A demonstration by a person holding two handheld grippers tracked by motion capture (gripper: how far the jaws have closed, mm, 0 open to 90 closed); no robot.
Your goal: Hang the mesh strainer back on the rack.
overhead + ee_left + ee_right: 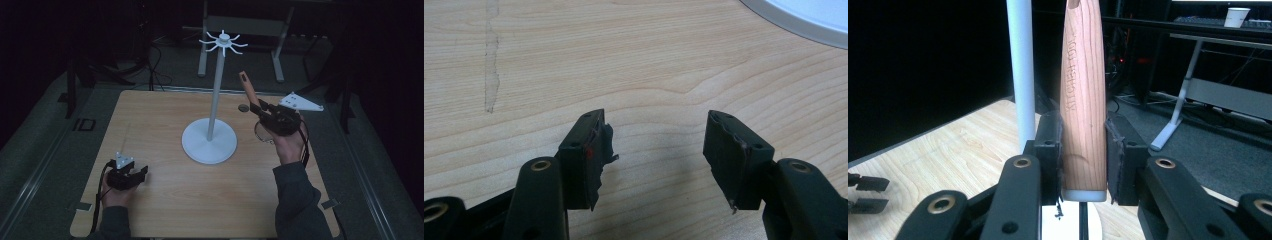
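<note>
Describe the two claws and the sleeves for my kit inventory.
Both are black two-jaw tools. The left claw and right claw each carry a pale three-cornered plate and a black cable. Left claw's pads look ragged. The sleeves are dark grey.

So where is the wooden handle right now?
The wooden handle is clamped in the right gripper, held above the table's right side in the high view, tilted up just right of the white stand.

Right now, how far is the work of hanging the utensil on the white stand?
Done: the right gripper has its fingers shut on the wooden handle, lifted off the table.
In hand: it is held up beside the stand's pole.
Left: hooking it on the top hooks. The left gripper rests open.
</note>
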